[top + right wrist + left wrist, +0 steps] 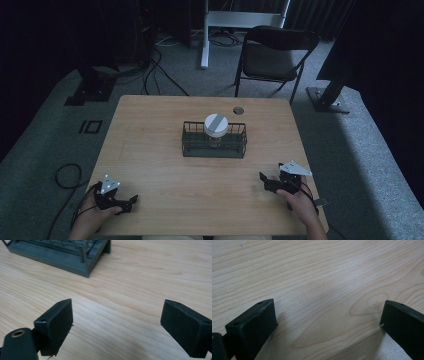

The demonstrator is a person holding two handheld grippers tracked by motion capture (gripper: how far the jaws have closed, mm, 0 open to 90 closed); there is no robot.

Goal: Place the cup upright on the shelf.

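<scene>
My left gripper (131,201) sits at the near left corner of the table (160,175), held in my left hand (95,207), jaws spread wide with nothing between them; in the left gripper view the gripper (328,322) shows two blocky matte black jaws, flat-faced, small holes on top, over bare wood. My right gripper (262,178) is near the right edge, in my right hand (300,200), jaws also wide apart and empty; the right gripper view shows the gripper (116,320) with the same squared black pads, a brass-coloured ring on the left arm. Each gripper carries a grey three-cornered plate on top. Tabletop is light wood laminate, wavy grain, smooth, slight sheen. Mid-table stands a dark wire rack (214,141), rectangular, thin bar walls on a solid flat base; its corner (75,255) is seen in the right gripper view, well apart from my jaws. A round white lid with a grey stripe (216,124) tops a container standing in the rack, toward its back. A small round grommet (238,110) sits at the far edge. Beyond the table: grey carpet, black cables, a black folding chair (275,55), white stand legs.
</scene>
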